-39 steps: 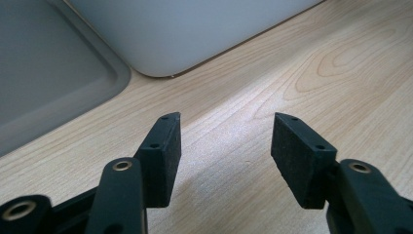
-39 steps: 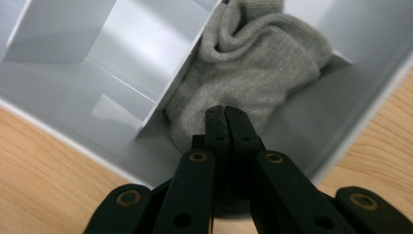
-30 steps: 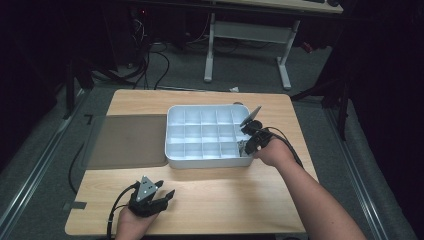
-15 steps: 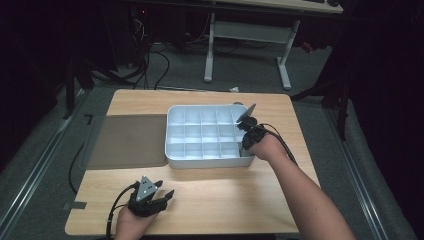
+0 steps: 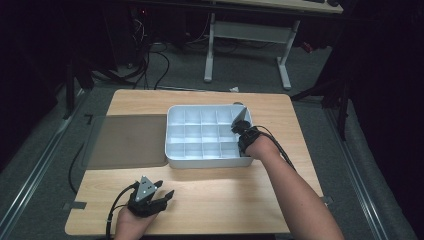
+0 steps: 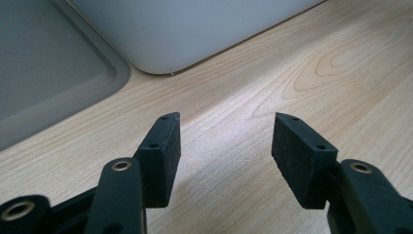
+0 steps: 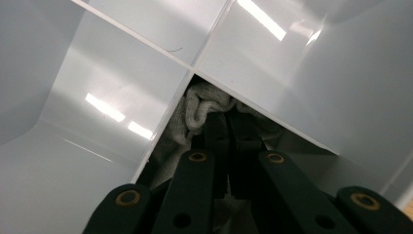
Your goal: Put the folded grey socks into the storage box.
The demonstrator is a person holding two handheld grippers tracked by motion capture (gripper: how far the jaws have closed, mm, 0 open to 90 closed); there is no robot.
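A white compartment tray (image 5: 205, 161) stands in the middle of the wooden table (image 5: 225, 195). My right gripper (image 5: 240, 131) reaches down into a compartment at the tray's right side. In the right gripper view, my right gripper (image 7: 229, 129) has just closed and its jaws meet, with the tips pressed into a bunched grey cloth (image 7: 197, 109) in the compartment's corner. I cannot tell whether any fabric is pinched. My left gripper (image 5: 165, 188) rests low near the table's front left, open, with nothing between its pads (image 6: 224, 141). It points toward the tray's corner (image 6: 195, 29).
A grey mat (image 5: 127, 140) lies flat to the left of the tray, and its edge (image 6: 44, 73) shows in the left gripper view. Bare wood runs along the front of the table. Beyond the table are a desk frame and cables on the floor.
My right hand has sunk deeper into the tray's right side compartment. The left hand has stayed where it was.
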